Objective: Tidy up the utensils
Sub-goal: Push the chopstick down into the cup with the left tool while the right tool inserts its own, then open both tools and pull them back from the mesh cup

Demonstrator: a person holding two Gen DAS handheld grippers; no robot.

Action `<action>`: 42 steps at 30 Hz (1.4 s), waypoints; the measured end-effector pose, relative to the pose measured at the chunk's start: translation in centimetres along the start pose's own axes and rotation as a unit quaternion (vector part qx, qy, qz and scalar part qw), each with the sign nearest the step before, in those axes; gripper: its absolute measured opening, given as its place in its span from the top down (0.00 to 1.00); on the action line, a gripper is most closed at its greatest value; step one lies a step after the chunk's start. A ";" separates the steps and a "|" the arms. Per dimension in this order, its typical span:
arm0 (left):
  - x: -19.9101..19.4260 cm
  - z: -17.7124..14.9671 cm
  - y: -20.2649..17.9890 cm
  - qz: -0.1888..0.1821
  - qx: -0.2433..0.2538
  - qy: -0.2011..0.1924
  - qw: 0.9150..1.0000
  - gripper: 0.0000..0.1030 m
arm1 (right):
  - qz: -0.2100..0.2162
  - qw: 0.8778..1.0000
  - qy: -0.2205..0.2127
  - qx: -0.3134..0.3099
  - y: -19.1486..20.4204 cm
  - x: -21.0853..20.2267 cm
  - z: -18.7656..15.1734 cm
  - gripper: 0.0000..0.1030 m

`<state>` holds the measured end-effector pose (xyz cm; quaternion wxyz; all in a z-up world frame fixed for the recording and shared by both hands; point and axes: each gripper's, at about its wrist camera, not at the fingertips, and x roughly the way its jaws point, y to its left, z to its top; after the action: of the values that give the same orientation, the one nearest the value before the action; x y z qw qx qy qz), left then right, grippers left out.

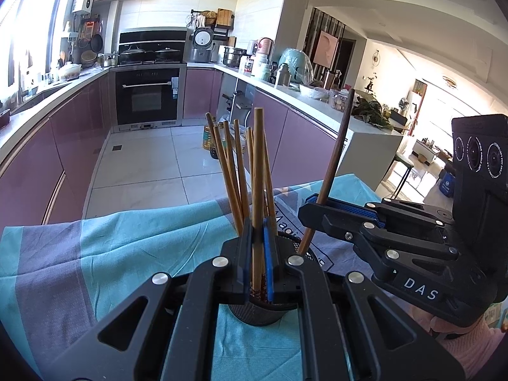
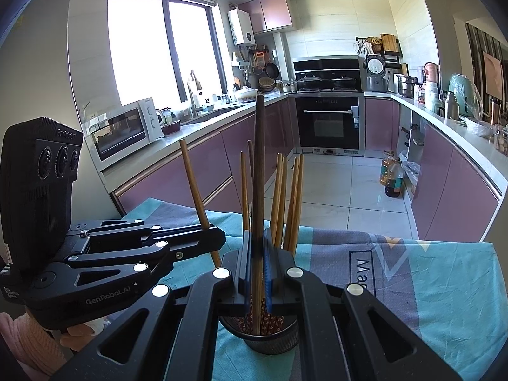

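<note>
Kitchen bench: both tools angled down over the mesh cup (image 1: 260, 312) (chopsticks inside), left tool (image 1: 257, 231) clamping a light chopstick (image 1: 257, 171), right tool (image 2: 257, 244) a dark chopstick (image 2: 258, 165).

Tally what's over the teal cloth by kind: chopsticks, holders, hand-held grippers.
chopsticks: 8
mesh holder: 1
hand-held grippers, left and right: 2
total: 11

A home kitchen: ahead of the fingers run purple cabinets (image 2: 203, 171) under pale counters, with a built-in oven (image 2: 328, 123), pots on the hob (image 2: 327, 81), a microwave (image 2: 123, 133), a rice cooker (image 2: 376, 74) and a sink tap (image 2: 192, 92) below the window (image 2: 158, 47).
</note>
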<state>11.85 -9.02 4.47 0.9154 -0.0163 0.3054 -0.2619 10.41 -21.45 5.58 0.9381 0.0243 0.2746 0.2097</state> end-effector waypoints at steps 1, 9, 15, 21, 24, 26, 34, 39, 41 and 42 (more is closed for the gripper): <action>0.1 0.1 0.1 0.000 -0.001 0.001 1.000 0.93 | 0.001 1.000 0.001 0.000 0.0 0.0 0.0 0.95; 0.6 0.1 0.0 0.001 -0.002 0.004 1.000 0.93 | 0.001 1.000 0.003 0.002 0.0 0.3 -0.1 0.95; 1.1 0.1 0.1 0.005 -0.006 0.007 1.000 0.93 | 0.001 1.000 0.005 0.003 -0.1 0.4 -0.1 0.95; 1.9 0.1 0.1 0.006 -0.010 0.011 1.000 0.93 | 0.000 1.000 0.007 0.003 -0.1 0.6 -0.3 0.95; 2.1 0.1 0.1 0.006 -0.011 0.011 1.000 0.93 | 0.000 1.000 0.007 0.004 -0.1 0.8 -0.3 0.95; 2.2 0.1 0.1 0.006 -0.012 0.011 1.000 0.93 | -0.001 1.000 0.008 0.005 -0.3 1.0 -0.2 0.95; 2.5 -0.3 0.4 0.013 -0.021 0.013 1.000 0.90 | 0.000 1.000 0.012 0.020 -1.0 1.5 -0.4 0.93; 2.2 -0.8 0.7 0.025 -0.020 0.006 0.999 0.75 | 0.002 1.000 0.015 0.025 -1.0 1.5 -0.6 0.93; 1.9 -1.0 0.8 0.030 -0.019 0.002 0.999 0.70 | 0.005 1.000 0.014 0.025 -0.9 1.3 -0.6 0.93; 1.7 -1.1 0.8 0.034 -0.018 -0.002 0.999 0.69 | 0.006 1.000 0.013 0.024 -0.8 1.2 -0.7 0.93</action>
<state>12.72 -9.01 2.45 0.9238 -0.0228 0.3089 -0.2251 11.25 -21.78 4.23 0.9324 0.0454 0.2914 0.2087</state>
